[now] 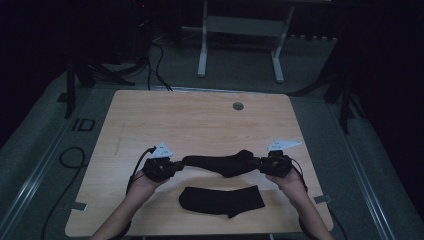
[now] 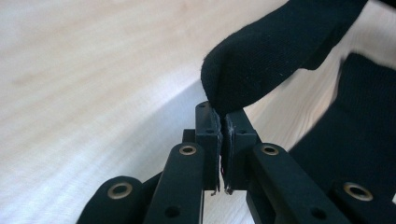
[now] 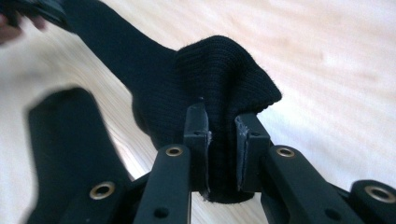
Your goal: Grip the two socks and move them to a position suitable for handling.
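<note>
A black sock (image 1: pixel 225 163) hangs stretched between my two grippers just above the wooden table (image 1: pixel 200 120). My left gripper (image 1: pixel 176 165) is shut on its toe end (image 2: pixel 261 60), pinched between the jaws (image 2: pixel 222 122). My right gripper (image 1: pixel 259 163) is shut on the ribbed cuff end (image 3: pixel 219 88), bunched between its jaws (image 3: pixel 220 122). A second black sock (image 1: pixel 221 201) lies flat on the table in front of the held one, seen also in the left gripper view (image 2: pixel 359 135) and in the right gripper view (image 3: pixel 70 149).
A round grommet hole (image 1: pixel 238 106) sits near the table's far edge. Beyond the table stands a white frame with legs (image 1: pixel 202 55). Cables (image 1: pixel 70 160) trail over the floor at left. The table's front edge is close to the flat sock.
</note>
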Motion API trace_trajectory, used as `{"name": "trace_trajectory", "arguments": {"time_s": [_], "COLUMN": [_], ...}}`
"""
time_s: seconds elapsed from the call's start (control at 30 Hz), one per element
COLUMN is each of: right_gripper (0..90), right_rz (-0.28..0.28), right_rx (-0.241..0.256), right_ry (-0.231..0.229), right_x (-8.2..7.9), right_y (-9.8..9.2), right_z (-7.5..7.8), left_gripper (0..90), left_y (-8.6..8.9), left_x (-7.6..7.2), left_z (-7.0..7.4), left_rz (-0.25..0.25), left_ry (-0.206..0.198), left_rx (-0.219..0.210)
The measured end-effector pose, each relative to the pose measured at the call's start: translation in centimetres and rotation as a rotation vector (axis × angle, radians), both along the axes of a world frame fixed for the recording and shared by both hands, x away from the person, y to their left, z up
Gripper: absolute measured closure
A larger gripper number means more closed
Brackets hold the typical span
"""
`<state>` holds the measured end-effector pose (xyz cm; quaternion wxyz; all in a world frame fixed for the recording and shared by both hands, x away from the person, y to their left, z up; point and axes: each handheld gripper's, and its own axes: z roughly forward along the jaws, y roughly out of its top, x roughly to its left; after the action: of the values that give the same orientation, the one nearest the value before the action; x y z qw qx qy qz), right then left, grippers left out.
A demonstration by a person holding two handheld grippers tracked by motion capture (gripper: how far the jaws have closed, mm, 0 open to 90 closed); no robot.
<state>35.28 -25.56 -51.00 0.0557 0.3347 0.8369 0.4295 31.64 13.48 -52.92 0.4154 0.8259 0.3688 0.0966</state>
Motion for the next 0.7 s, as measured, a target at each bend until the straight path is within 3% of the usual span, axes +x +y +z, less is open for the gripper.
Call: {"name": "trace_trajectory", "arguments": {"time_s": [0.03, 0.07, 0.1, 0.13, 0.23, 0.37, 0.5, 0.63, 0.7], "right_gripper": [77.3, 77.2, 77.2, 76.9, 74.6, 61.1, 53.1, 47.2, 46.0], "right_rz": [0.000, -0.006, -0.006, -0.019, -0.023, -0.040, -0.057, -0.075, -0.097], "right_rx": [0.000, -0.031, -0.031, -0.045, -0.052, -0.067, -0.107, -0.112, -0.101], "right_ry": [0.000, 0.025, 0.025, 0.043, 0.065, 0.096, 0.093, 0.091, 0.096], "right_x": [0.0, 0.2, 0.2, 0.5, 0.8, 1.4, 1.4, 1.5, 1.6], "right_y": [0.0, 0.2, 0.2, 0.3, 0.2, 0.0, -0.3, -0.8, -1.3], "right_z": [0.0, -1.4, -1.4, -2.5, -3.2, -4.3, -4.4, -4.3, -4.1], "left_gripper": [86.6, 86.6, 86.5, 86.6, 86.5, 86.3, 85.5, 83.1, 69.1], "left_y": [0.0, -0.3, -0.3, -0.6, -0.7, -0.7, -0.5, 0.0, 0.1], "left_x": [0.0, 0.4, 0.4, 0.7, 1.1, 1.5, 1.5, 1.4, 1.3], "left_z": [0.0, -0.8, -0.8, -1.4, -1.9, -2.5, -2.8, -2.8, -2.7], "left_rz": [0.000, -0.005, -0.005, -0.010, -0.006, -0.014, -0.006, -0.003, 0.002], "left_ry": [0.000, 0.030, 0.030, 0.051, 0.074, 0.114, 0.103, 0.101, 0.103], "left_rx": [0.000, 0.012, 0.012, 0.023, 0.029, 0.037, 0.048, 0.036, 0.045]}}
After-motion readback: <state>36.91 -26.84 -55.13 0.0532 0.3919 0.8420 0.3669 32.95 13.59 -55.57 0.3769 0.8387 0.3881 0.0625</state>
